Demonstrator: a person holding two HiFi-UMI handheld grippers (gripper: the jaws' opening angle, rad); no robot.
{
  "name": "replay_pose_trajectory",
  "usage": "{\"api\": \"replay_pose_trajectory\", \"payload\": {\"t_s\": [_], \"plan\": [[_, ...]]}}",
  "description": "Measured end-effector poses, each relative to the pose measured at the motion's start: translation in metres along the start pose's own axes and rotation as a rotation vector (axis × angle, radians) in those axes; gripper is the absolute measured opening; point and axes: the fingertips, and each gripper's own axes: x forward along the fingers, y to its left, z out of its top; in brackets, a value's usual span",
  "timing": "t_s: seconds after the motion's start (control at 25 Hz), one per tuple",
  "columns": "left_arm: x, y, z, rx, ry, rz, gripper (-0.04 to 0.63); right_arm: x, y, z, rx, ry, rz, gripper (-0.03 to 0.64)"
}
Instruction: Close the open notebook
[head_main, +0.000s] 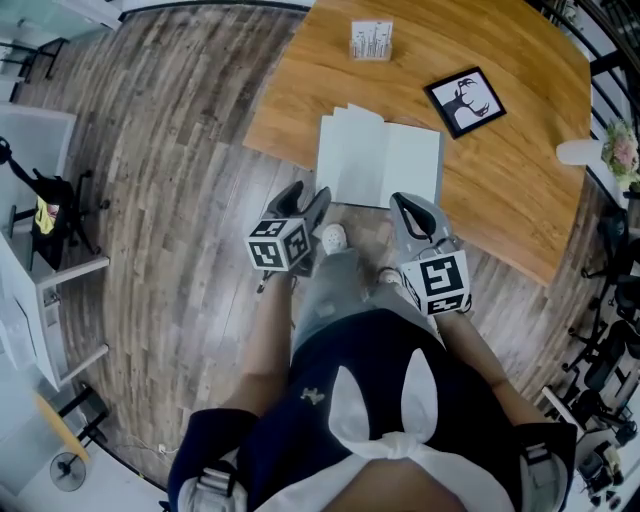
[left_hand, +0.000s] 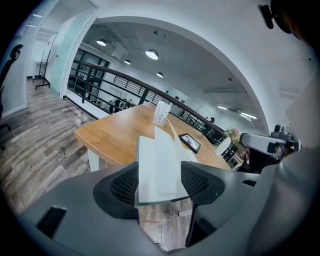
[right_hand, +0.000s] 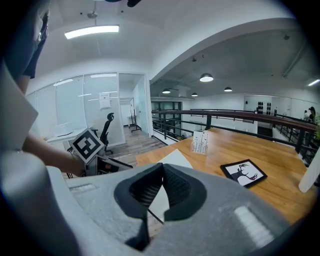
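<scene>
Wooden table (head_main: 500, 190): open notebook (head_main: 380, 165) lies at its near edge.
Left gripper (head_main: 305, 198) spread, likely to take a page; right gripper (head_main: 402, 205) pressed together, empty.

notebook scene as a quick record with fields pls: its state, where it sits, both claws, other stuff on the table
item: white paper notebook
state: lying open, a few pages raised near the fold
place: near edge of the light wooden table
left claw: open, just short of the near left corner, not gripping
right claw: shut, empty, by the near edge, right side
other items: black-framed deer picture, small white printed card stand, both farther back
task: not yet closed
</scene>
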Motion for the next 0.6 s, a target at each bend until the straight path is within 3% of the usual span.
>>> {"api": "replay_pose_trajectory", "payload": {"t_s": [0.6], "plan": [[0.033,0.031,-0.025,-0.079,0.091,-0.082,0.259,0.017,-0.012,-0.006,0.041,0.015,-0.083,-0.002]]}}
